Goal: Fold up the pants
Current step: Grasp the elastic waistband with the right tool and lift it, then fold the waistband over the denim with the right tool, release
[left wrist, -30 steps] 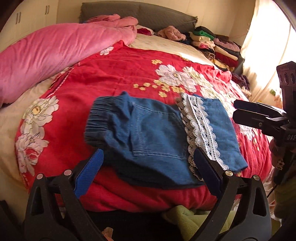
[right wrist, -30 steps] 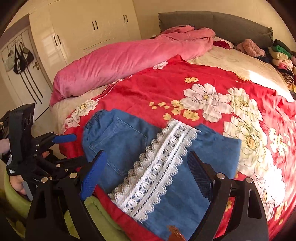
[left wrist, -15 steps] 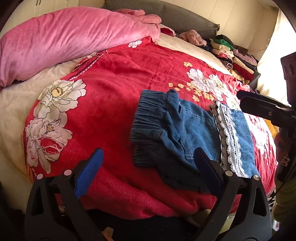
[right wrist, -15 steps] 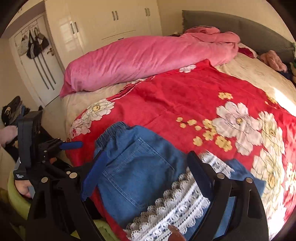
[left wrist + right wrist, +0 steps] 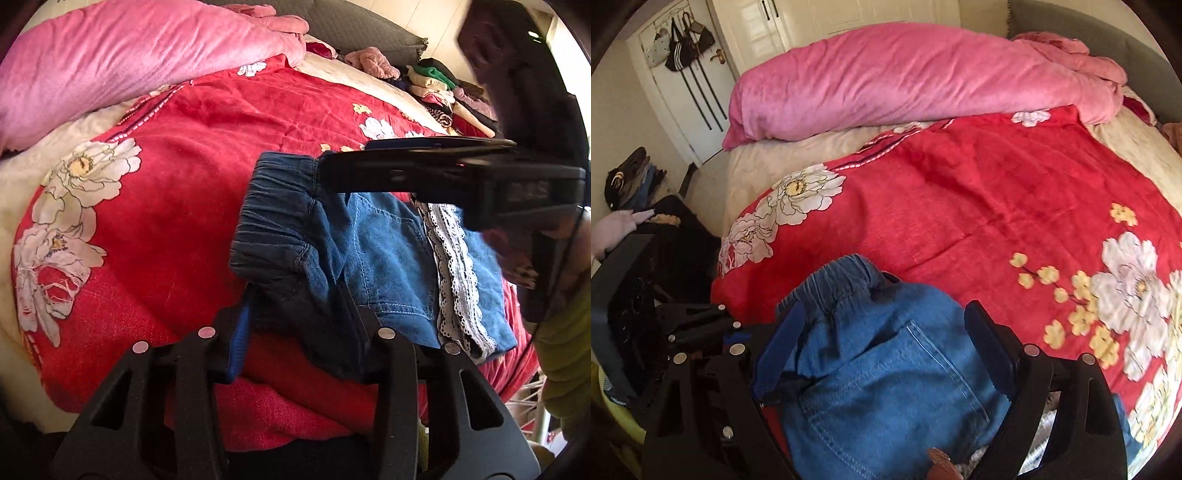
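Note:
Folded blue denim pants point(image 5: 369, 254) with a white lace trim point(image 5: 454, 273) lie at the near edge of the bed on a red floral blanket point(image 5: 177, 206). My left gripper point(image 5: 295, 325) has closed on the near dark edge of the pants by the elastic waistband point(image 5: 273, 221). My right gripper point(image 5: 882, 343) is open, its fingers astride the waistband end of the pants point(image 5: 886, 369). It also shows in the left wrist view point(image 5: 424, 166) above the pants.
A rolled pink quilt point(image 5: 905, 81) lies across the far side of the bed. Stacked folded clothes point(image 5: 443, 88) sit at the far right by the grey headboard point(image 5: 362, 29). A door with hanging bags point(image 5: 683, 48) stands at the left.
Both grippers moved left toward the waistband end. My left gripper went from wide open to closed on the near edge of the pants. My right gripper came in over the waistband.

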The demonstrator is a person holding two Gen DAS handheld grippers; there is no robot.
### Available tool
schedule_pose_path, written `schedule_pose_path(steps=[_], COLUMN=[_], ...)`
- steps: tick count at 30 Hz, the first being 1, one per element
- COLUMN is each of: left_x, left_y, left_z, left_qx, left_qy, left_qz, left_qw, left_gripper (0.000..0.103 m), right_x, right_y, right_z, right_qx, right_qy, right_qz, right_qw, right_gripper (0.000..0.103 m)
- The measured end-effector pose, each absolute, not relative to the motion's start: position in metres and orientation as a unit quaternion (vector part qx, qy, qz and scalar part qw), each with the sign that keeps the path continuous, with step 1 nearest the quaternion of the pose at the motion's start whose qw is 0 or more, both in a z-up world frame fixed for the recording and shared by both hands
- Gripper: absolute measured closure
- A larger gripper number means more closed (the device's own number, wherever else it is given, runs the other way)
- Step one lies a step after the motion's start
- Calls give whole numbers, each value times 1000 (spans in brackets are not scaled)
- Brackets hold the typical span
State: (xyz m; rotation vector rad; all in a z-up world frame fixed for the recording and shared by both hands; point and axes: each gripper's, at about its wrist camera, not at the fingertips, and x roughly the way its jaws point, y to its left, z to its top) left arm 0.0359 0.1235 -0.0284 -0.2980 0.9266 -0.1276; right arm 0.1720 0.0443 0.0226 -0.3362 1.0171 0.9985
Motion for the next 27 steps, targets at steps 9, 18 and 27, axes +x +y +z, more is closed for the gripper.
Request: schedule_pose_path(steps=[9,18,27], left_x=[35,31,33], left_y=[124,124,95], left_z=[-29,-19,-9], left_qx=[-150,-145,-184], left_qy=[446,432,429], left_qz=[-67,-69,-150], left_qw=[880,888,872], left_gripper=[68,47,18], right_x=[179,180,166], right_y=[74,35,-49], right_z=[-8,6,51], right_qx=[-140,-72,13], right_qy=[512,481,416], right_qz=[486,517,533], right_qw=[695,705,737], right_gripper=[16,69,69])
